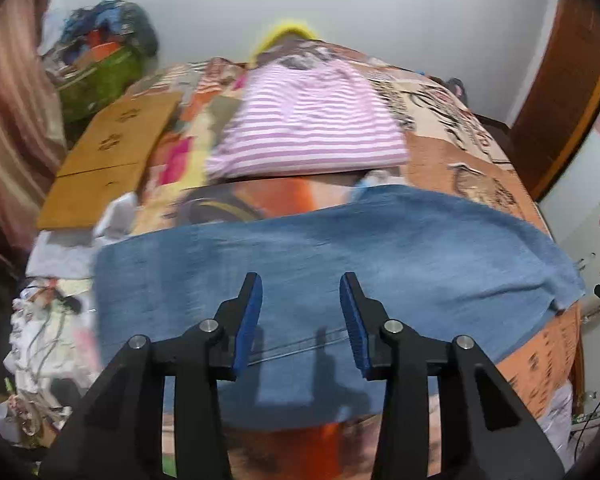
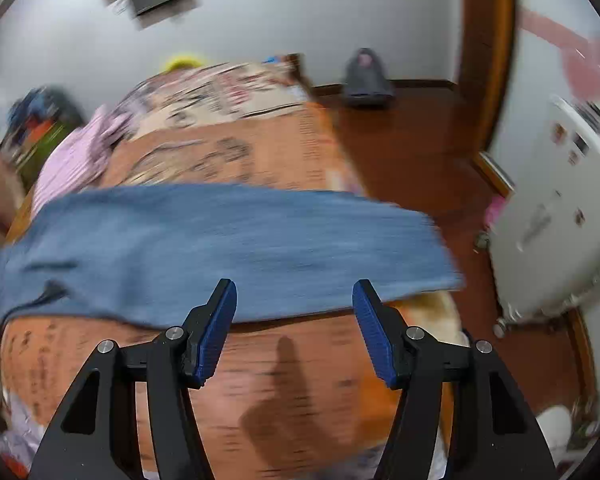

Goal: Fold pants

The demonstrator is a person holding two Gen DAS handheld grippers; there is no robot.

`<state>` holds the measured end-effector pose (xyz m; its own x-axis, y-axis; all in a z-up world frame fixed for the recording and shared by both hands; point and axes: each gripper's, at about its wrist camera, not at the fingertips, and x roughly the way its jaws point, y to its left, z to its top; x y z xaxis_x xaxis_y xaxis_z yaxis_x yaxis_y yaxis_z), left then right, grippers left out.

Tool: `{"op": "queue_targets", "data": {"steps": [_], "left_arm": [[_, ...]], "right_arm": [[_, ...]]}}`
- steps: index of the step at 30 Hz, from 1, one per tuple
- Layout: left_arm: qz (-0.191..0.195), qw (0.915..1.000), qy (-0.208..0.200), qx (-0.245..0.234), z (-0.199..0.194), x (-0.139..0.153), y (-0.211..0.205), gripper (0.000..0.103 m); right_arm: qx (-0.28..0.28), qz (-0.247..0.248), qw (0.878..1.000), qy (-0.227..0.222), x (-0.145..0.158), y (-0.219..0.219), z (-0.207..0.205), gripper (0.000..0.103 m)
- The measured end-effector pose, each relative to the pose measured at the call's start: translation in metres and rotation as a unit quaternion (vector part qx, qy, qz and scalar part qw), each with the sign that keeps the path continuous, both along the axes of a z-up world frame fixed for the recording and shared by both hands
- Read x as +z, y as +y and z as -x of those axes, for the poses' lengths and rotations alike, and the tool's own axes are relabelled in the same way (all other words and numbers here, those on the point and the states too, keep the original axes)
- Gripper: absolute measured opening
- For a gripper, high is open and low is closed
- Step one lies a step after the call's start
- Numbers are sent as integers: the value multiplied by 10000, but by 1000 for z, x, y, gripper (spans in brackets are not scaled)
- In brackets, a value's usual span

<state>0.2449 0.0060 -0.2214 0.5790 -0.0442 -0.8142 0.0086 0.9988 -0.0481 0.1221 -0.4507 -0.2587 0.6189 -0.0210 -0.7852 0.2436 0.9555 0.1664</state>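
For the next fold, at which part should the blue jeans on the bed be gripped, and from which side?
Probably at the two ends of the near long edge of the blue jeans, coming from the near side. They lie flat in a long band across the bed, so only a thin edge gives the fingers a bite. The left gripper and right gripper are both open and face that edge.

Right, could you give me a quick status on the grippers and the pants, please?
Left gripper open, right gripper open, both empty. Blue pants laid across the bedspread. Striped garment lies beyond them.
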Motion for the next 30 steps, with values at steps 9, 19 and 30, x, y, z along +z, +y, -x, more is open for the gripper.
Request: {"op": "queue_targets", "data": {"steps": [9, 19, 30], "left_arm": [[98, 9981, 475, -390, -47, -44, -92, 47], [-125, 9967, 765, -229, -55, -81, -114, 58], [-247, 9974, 661, -118, -53, -83, -116, 59]], "right_arm": [[-465, -323, 9984, 71, -28, -92, -40, 57], [-221, -1196, 9897, 758, -97, -129, -96, 57], [335, -1249, 9909, 366, -77, -103, -71, 7]]}}
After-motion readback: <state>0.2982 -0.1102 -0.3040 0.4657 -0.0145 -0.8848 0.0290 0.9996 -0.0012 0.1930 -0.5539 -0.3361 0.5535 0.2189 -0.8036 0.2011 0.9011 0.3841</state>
